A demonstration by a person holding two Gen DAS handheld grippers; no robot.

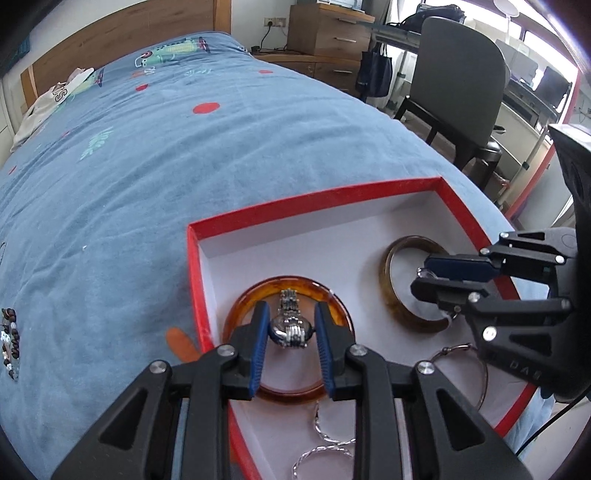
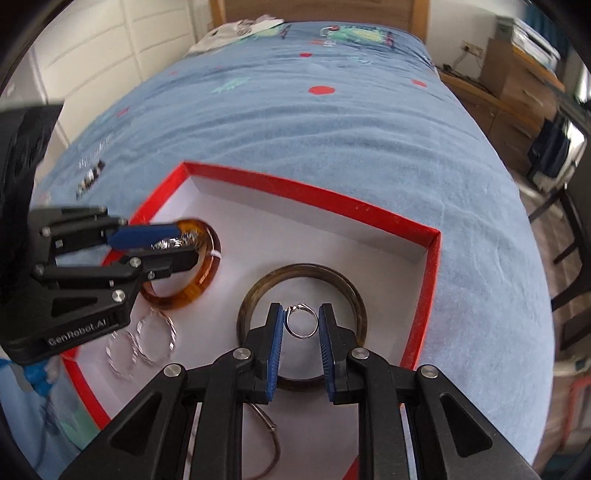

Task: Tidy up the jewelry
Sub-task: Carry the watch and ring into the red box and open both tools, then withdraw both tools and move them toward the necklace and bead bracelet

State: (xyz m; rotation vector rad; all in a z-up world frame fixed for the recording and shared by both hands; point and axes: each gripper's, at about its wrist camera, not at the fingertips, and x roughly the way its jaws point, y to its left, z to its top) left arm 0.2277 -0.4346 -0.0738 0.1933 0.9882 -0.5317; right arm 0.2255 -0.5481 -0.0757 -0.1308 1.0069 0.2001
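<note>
A red box (image 1: 314,201) with a white inside lies on the blue bed. My left gripper (image 1: 290,330) is shut on a silver watch (image 1: 290,328) and holds it over an amber bangle (image 1: 243,302) at the box's left. My right gripper (image 2: 301,325) is shut on a small silver ring (image 2: 303,321) above a dark brown bangle (image 2: 255,291). In the left wrist view the right gripper (image 1: 421,278) sits over that brown bangle (image 1: 391,295). Silver hoops (image 2: 155,336) and a thin brown hoop (image 2: 275,443) lie in the box's near part.
A beaded bracelet (image 1: 10,343) lies on the blue bedspread (image 1: 166,166) left of the box. Clothing (image 1: 48,99) rests near the wooden headboard. A grey chair (image 1: 461,85) and wooden drawers (image 1: 328,33) stand beyond the bed's right edge.
</note>
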